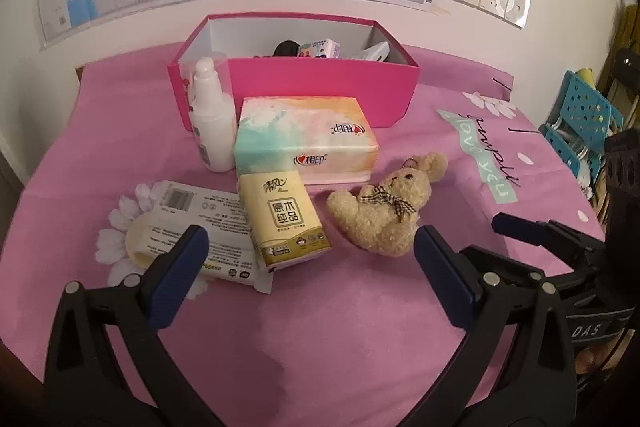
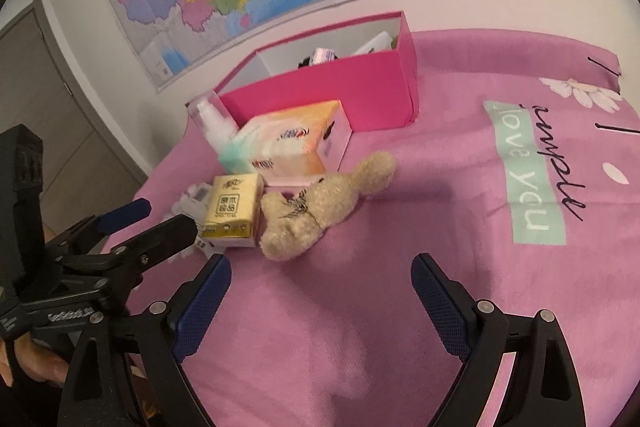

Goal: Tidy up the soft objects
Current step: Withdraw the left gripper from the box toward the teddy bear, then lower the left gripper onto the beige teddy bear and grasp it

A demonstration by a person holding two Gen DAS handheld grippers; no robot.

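From my left wrist camera, the left gripper [image 1: 310,253] hangs over the pink cloth [image 1: 340,327] with its jaws spread wide and nothing between them. Just ahead of the gap, a little toward the left jaw, stands the yellow tissue pack [image 1: 282,219], resting partly on a flat white wipes packet [image 1: 200,223] that reaches under the left jaw's tip. Ahead of the right jaw lies the plush bunny [image 1: 386,205], just beside the yellow pack. Farther out sits a pastel tissue box [image 1: 306,141], a white bottle [image 1: 212,117] beside it, and beyond both the open pink box [image 1: 320,87] with a few small items inside.

From my right wrist camera, the right gripper [image 2: 320,285] also has its jaws spread and empty. The bunny [image 2: 308,211] lies ahead of the left jaw, touching the yellow pack [image 2: 232,213]. The left gripper [image 2: 160,217] shows beyond my left jaw, open too
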